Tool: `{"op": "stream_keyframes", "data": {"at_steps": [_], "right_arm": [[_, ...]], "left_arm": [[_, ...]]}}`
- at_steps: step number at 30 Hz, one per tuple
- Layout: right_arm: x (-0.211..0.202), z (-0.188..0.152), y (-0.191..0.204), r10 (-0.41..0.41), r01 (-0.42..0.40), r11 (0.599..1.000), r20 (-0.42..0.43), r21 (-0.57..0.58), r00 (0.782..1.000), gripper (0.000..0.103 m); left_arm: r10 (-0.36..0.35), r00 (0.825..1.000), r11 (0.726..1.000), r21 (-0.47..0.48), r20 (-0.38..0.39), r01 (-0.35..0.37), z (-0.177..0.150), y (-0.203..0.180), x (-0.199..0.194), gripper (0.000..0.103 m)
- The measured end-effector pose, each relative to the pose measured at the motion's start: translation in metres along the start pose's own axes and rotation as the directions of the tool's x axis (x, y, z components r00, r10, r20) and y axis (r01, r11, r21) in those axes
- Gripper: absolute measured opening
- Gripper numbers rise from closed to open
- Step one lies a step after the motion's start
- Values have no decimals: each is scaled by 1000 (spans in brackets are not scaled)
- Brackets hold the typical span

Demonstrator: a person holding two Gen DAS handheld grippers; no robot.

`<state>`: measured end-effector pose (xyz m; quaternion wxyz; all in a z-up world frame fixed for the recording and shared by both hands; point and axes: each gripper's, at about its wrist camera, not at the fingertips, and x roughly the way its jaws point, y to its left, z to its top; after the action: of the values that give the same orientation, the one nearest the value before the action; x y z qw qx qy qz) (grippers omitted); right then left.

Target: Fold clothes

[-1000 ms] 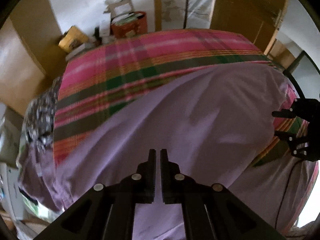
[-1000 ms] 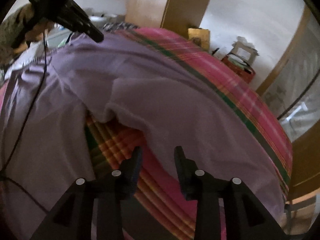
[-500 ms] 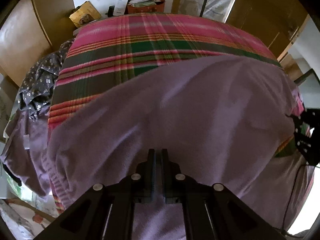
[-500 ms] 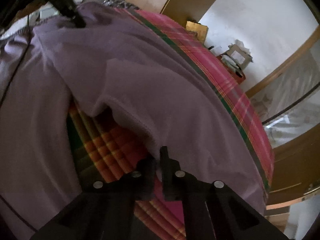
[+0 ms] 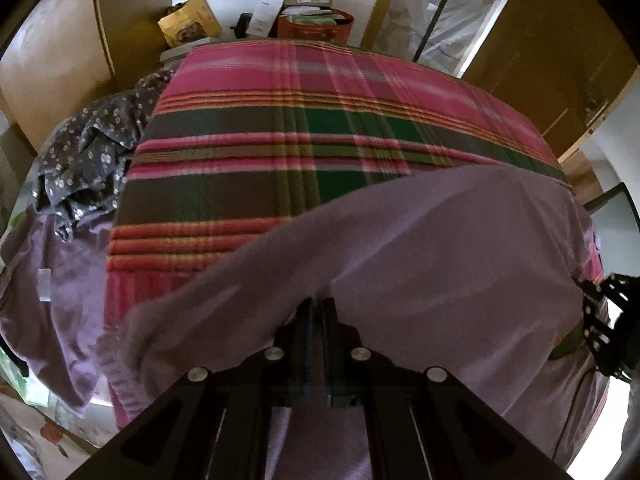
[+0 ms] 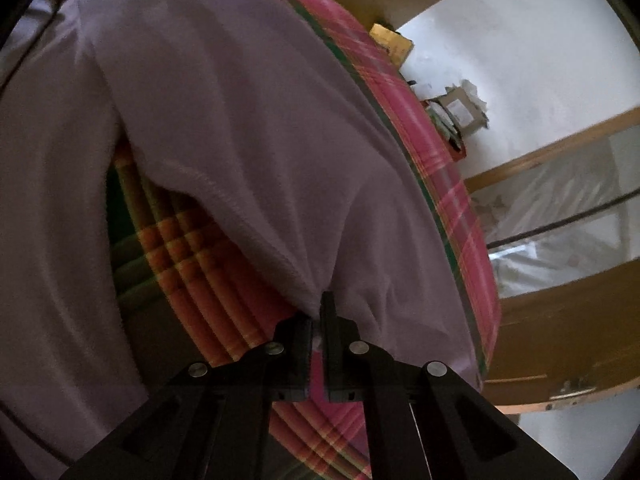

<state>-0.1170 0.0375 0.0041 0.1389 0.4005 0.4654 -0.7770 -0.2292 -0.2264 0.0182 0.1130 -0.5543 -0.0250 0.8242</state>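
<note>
The left wrist view shows the left gripper (image 5: 318,312) clamped on the lilac garment (image 5: 440,264), whose cloth is lifted and spread ahead of it over the plaid blanket (image 5: 304,128). Only in this view a dark flowered cloth (image 5: 88,156) is seen far to the left, and the right gripper (image 5: 600,320) at the right edge. In the right wrist view the right gripper (image 6: 318,316) is closed on the hem of the same garment, and the blanket is exposed below it to the left.
</note>
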Motion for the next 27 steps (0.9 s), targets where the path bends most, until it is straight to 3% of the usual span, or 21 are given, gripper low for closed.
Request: {"op": "stream_keyframes", "data": {"at_steps": [2, 8, 15, 18, 27], "right_arm": [[-4, 0, 0, 6, -6, 1000, -3, -7, 1000, 12], [-12, -4, 2, 10, -11, 999, -34, -32, 999, 14], [-32, -11, -7, 30, -30, 995, 1, 100, 1000, 15], [-47, -14, -5, 49, -54, 986, 37, 159, 998, 15], [-111, -7, -14, 88, -175, 911, 236, 374, 968, 21]], "left_arm": [[6, 1000, 1000, -2, 6, -6, 4, 6, 1, 4], [19, 1000, 1000, -15, 11, -19, 12, 20, -1, 4], [42, 998, 999, -36, 35, -41, 11, 35, -19, 5], [15, 999, 998, -69, 28, -13, 4, 52, -35, 5], [130, 990, 986, -109, 62, -123, -51, 80, -110, 6]]}}
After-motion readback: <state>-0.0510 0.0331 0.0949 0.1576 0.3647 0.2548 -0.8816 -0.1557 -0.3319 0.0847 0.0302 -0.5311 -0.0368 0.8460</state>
